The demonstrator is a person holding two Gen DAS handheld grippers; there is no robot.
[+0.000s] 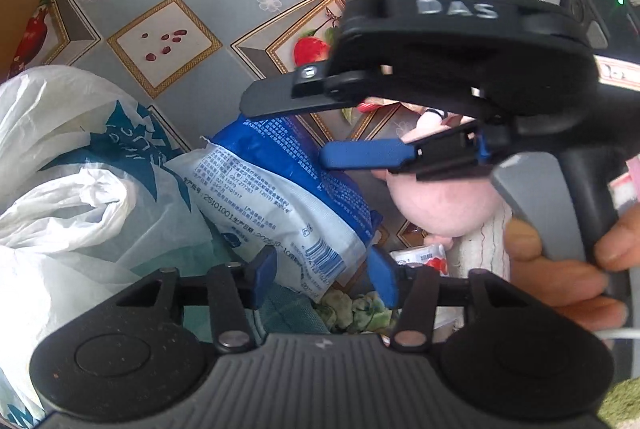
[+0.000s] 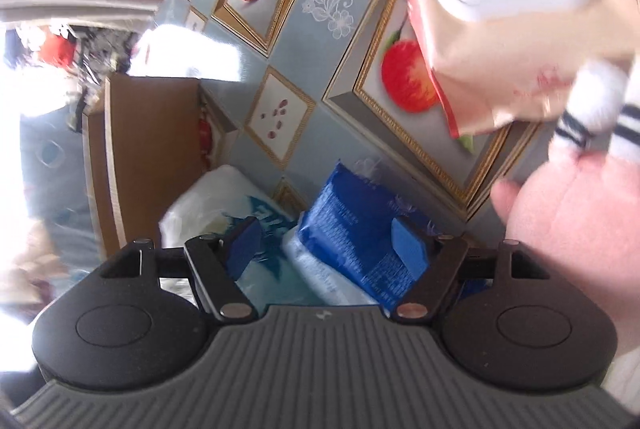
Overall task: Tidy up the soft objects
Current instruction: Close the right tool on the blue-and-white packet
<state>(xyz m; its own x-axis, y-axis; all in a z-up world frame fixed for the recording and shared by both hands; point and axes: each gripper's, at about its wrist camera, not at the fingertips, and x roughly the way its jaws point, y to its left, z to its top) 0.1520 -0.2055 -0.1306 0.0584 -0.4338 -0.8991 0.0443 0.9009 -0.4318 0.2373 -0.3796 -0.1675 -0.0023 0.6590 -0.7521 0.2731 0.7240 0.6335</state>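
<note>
Home table, pomegranate-print oilcloth (image 1: 224, 9), plastic shopping bag (image 1: 60, 157) (household clutter), cardboard box (image 2: 148, 149)

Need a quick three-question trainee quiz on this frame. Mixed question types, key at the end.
1. True or false: the right gripper is shut on something.
2. In the left wrist view, what lies between the fingers of the left gripper? A sponge; B blue-and-white packet; C pillow.
3. Which fruit is printed on the tablecloth?

Key: 1 false, its jaws stand open with nothing between them; 2 B; 3 pomegranate.
</note>
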